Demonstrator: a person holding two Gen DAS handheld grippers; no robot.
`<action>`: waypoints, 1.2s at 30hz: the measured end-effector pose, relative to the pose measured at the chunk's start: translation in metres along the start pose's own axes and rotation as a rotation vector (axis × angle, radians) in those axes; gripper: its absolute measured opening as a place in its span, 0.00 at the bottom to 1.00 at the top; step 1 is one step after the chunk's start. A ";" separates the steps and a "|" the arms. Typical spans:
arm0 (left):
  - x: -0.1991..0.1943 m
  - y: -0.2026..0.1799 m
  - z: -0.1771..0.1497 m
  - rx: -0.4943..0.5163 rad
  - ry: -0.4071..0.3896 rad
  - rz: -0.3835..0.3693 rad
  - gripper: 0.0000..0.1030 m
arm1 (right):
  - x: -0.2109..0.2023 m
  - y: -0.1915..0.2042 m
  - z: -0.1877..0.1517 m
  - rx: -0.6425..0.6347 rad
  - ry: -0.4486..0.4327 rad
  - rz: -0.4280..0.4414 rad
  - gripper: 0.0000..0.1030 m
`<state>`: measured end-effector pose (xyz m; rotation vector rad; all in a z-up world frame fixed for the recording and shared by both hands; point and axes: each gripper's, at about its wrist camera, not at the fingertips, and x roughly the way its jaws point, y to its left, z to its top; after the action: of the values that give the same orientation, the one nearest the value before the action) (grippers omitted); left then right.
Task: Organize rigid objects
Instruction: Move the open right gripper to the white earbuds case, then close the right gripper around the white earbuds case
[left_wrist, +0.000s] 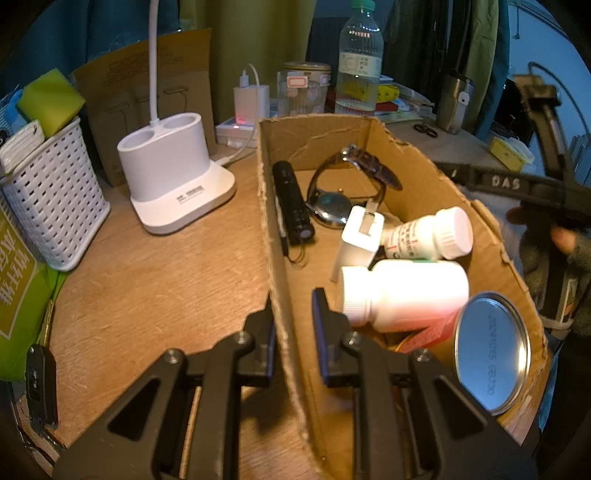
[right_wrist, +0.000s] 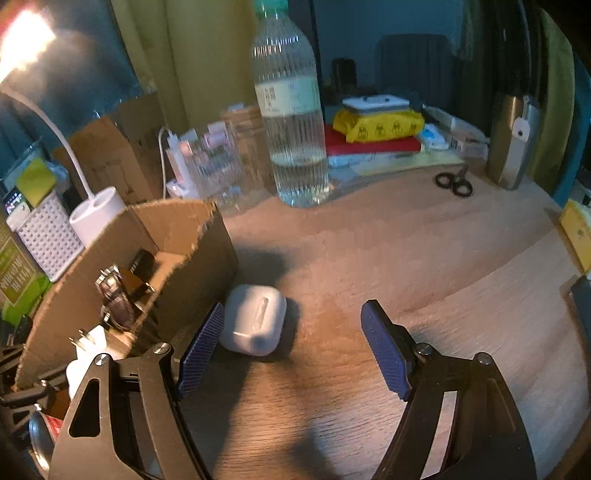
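Note:
An open cardboard box (left_wrist: 314, 136) stands on the wooden desk. In it lie a black flashlight (left_wrist: 291, 203), a wristwatch (left_wrist: 332, 206), a white plug charger (left_wrist: 360, 236), two white pill bottles (left_wrist: 432, 232) (left_wrist: 402, 295) and a tin can (left_wrist: 491, 350). My left gripper (left_wrist: 293, 302) is shut on the box's near left wall, one finger inside and one outside. A white earbud case (right_wrist: 255, 319) lies on the desk just outside the box (right_wrist: 184, 236). My right gripper (right_wrist: 295, 306) hangs open low over the desk, its left finger (right_wrist: 201, 347) right beside the case.
Behind the case stand a water bottle (right_wrist: 291, 122), a glass jar (right_wrist: 240, 147), black scissors (right_wrist: 454, 182) and a metal tumbler (right_wrist: 513, 144). Left of the box are a white lamp base (left_wrist: 173, 173), a white basket (left_wrist: 51, 199) and a car key (left_wrist: 40, 384).

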<state>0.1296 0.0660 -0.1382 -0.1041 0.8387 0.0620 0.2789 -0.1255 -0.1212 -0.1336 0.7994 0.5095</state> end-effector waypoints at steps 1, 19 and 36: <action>0.000 0.001 0.000 0.000 0.001 -0.001 0.17 | 0.004 0.001 -0.001 -0.004 0.012 0.002 0.77; 0.003 0.002 -0.001 -0.005 0.008 -0.005 0.17 | 0.026 0.001 -0.003 -0.018 0.087 0.038 0.77; 0.003 0.002 -0.001 -0.006 0.009 -0.005 0.17 | 0.042 0.002 0.022 -0.073 0.089 0.052 0.77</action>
<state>0.1307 0.0678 -0.1407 -0.1122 0.8470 0.0590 0.3170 -0.1011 -0.1364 -0.2051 0.8731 0.5853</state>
